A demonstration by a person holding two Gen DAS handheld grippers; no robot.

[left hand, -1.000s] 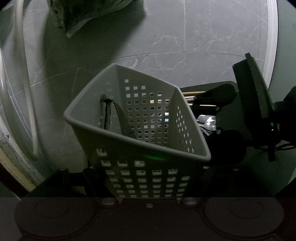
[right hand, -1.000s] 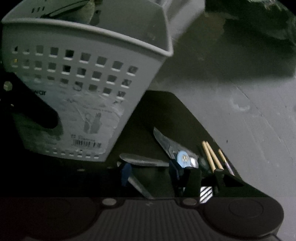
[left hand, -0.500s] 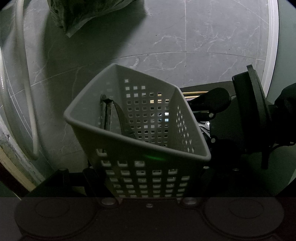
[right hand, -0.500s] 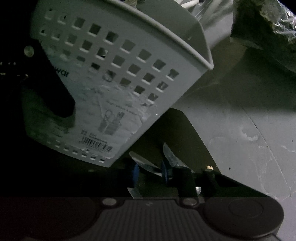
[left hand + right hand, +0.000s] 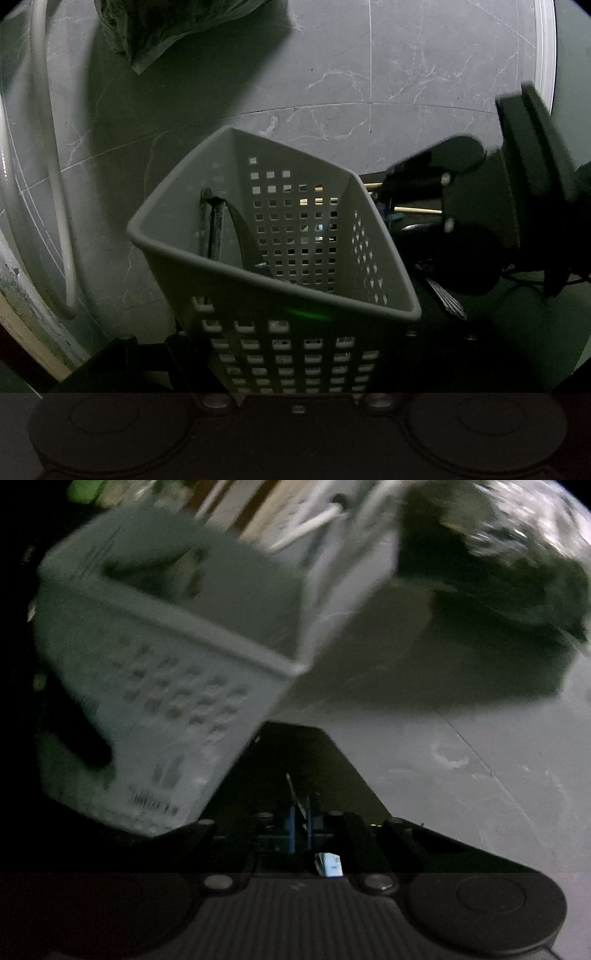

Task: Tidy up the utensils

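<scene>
My left gripper [image 5: 295, 354] is shut on the lower part of a grey perforated basket [image 5: 273, 282] and holds it tilted above the counter. Dark utensils [image 5: 216, 229] lean inside it. In the right wrist view the basket [image 5: 166, 686] is blurred at upper left. My right gripper [image 5: 300, 814] has its jaws closing tight, and its blue pads [image 5: 291, 827] press on a thin metal utensil [image 5: 296, 794] above the black tray [image 5: 325, 753]. From the left wrist view the right gripper [image 5: 388, 206] is just right of the basket, with a ribbed handle [image 5: 445, 301] below it.
Wooden chopsticks [image 5: 417, 210] lie on the black tray behind the basket. A crumpled plastic bag [image 5: 166, 29] sits at the back of the grey marble counter [image 5: 332, 92]. A white hose [image 5: 55, 184] curves along the left edge.
The right gripper's jaws closed from apart onto the metal utensil, and it rose off the tray, now level with the basket's rim. The left gripper and basket stayed still.
</scene>
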